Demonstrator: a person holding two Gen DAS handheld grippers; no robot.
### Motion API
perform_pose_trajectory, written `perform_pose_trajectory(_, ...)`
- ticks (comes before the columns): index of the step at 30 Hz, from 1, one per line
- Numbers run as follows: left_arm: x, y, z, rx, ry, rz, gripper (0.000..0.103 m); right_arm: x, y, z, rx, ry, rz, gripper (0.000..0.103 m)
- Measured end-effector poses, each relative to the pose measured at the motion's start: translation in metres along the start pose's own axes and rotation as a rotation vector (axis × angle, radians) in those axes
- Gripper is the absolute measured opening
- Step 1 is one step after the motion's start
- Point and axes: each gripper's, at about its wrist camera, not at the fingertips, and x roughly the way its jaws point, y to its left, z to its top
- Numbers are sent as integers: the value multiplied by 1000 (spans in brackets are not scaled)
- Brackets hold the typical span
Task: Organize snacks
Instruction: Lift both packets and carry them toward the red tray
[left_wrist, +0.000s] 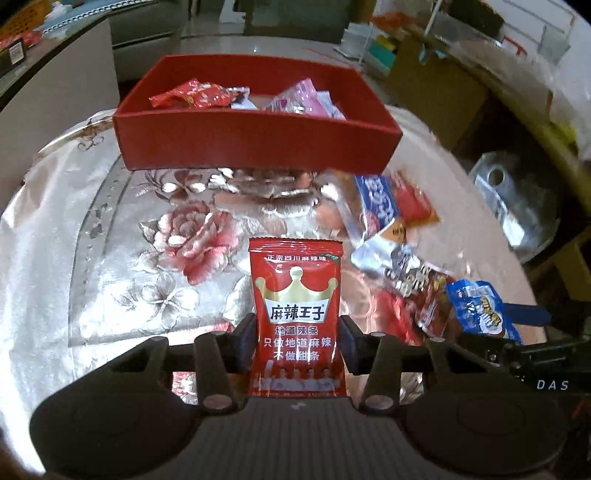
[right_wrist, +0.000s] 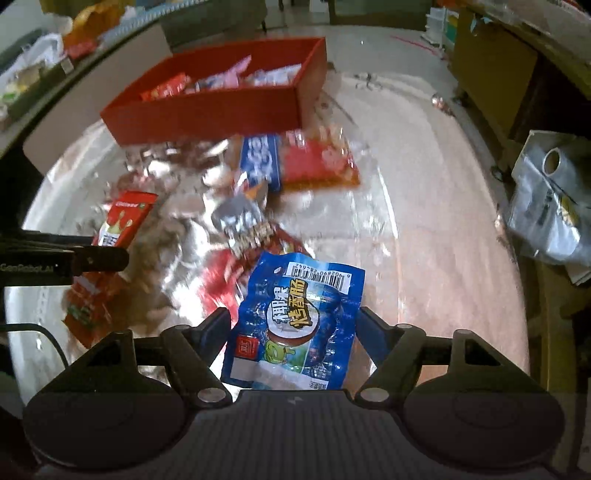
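Note:
My left gripper (left_wrist: 295, 341) is shut on a red crown-printed snack packet (left_wrist: 295, 295) and holds it upright above the table, facing the red box (left_wrist: 255, 138). The box holds a red packet (left_wrist: 192, 94) and pink packets (left_wrist: 299, 98). My right gripper (right_wrist: 295, 332) is shut on a blue sausage packet (right_wrist: 295, 317), which also shows in the left wrist view (left_wrist: 480, 308). The red box (right_wrist: 207, 110) lies ahead and left of it. The left gripper's red packet (right_wrist: 123, 218) shows at the left of the right wrist view.
Loose packets lie on the floral plastic-covered round table (left_wrist: 110, 229): a blue-white one (right_wrist: 258, 162), a red-orange one (right_wrist: 321, 162), a silver one (right_wrist: 243, 225). A foil bag (right_wrist: 550, 206) sits beyond the table's right edge. Shelves and cartons stand behind.

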Motion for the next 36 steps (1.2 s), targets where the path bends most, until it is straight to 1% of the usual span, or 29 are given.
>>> perform_pose_trajectory(4,1,-4,2,-1,6,-18,40,-4,2,8,6,-22,26,79)
perform_pose_trajectory(8,-1,-5,7,-10,-5,-36,40,-9,7,19,3,-52,55,79)
perform_pose_trajectory(15,-13,-1,25,-54,-68,-64,40,-16,10,43,12,-105,91,79)
perform_pose_trajectory(23,-27,6,53,-86,-160,-56,40,-24,17,72,11,-170,126,79)
perform_pose_trajectory(27,-30,11,62,-113,-185,-57,40,-27,18,83,17,-195,136,79)
perform_pose_trajectory(31,-31,13,70,-120,-212,-40,40,-25,19,96,21,-214,143,79)
perform_pose_trajectory(36,-30,18,77,-142,-227,-44,40,-26,26,109,10,-234,157,79)
